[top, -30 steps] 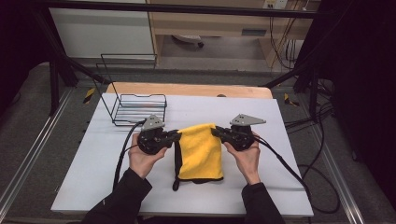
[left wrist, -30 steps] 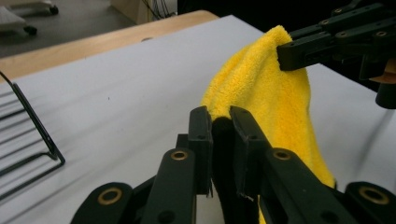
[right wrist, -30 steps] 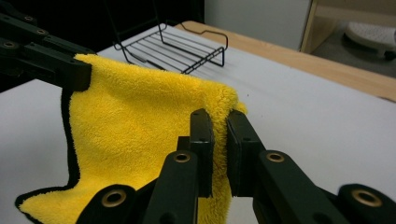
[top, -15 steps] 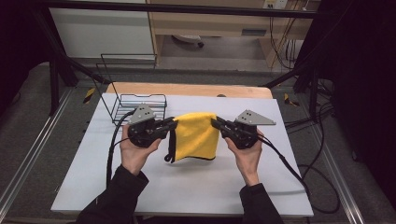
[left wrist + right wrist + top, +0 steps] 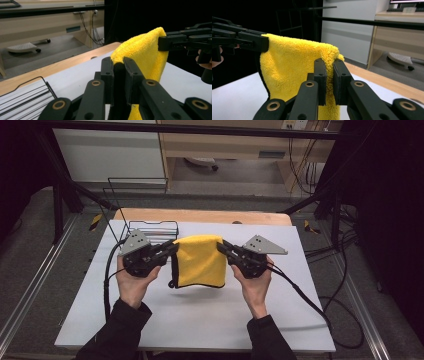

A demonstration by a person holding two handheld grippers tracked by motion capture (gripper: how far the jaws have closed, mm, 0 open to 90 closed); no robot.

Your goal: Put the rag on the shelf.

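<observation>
Your left gripper (image 5: 170, 249) and right gripper (image 5: 223, 249) are each clamped on one top corner of the single yellow fleecy cloth (image 5: 200, 261). It hangs between them, clear above the white table (image 5: 200, 320), top edge running hand to hand, length dropping toward you. Both hands are equally near, so any coming lowering looks shared. One black wire rack (image 5: 150, 227) stands just beyond your left gripper.

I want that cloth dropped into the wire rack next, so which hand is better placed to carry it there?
Probably the left. Both claws pinch the yellow cloth's top corners, but the left claw sits right beside the wire rack, while the right claw is across the cloth from it.
</observation>
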